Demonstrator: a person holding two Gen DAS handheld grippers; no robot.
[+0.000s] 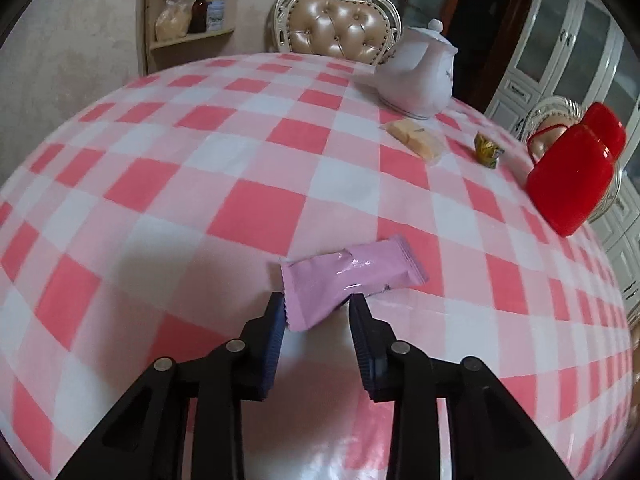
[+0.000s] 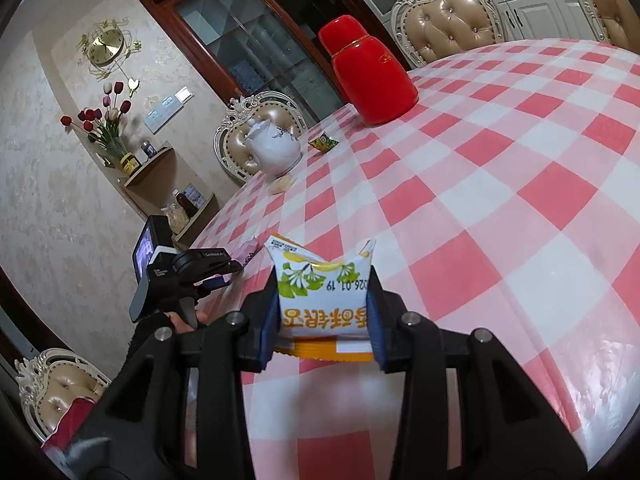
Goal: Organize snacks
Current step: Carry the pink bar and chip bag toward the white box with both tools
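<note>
Snacks lie scattered: four packets in view, no gathered pile, no tray or box for them visible.

Pink packet (image 1: 352, 280) lies near the edge of the checked surface (image 1: 208, 184); left gripper (image 1: 318, 316) has its jaws closed on the packet's near crimped end, the rest of the packet resting on the cloth.

White-and-yellow packet (image 2: 320, 292) sits clamped upright between the jaws of the right gripper (image 2: 324, 316), above the surface.

Untouched, well apart from both: a tan packet (image 1: 416, 140) just beside the white teapot (image 1: 420, 76), and a small yellow-green packet (image 1: 488, 152) between teapot and red flask (image 1: 572, 180).

Judgement: early to midway. Two packets in hand, two left to fetch, destination unclear.

Writing: the white packet shows upside-down digits, roughly "26.01.19", likely a date, over large yellow Chinese characters I cannot read reliably. Flask carries a small gold mark, too small to read. Pink packet shows no legible print.
</note>
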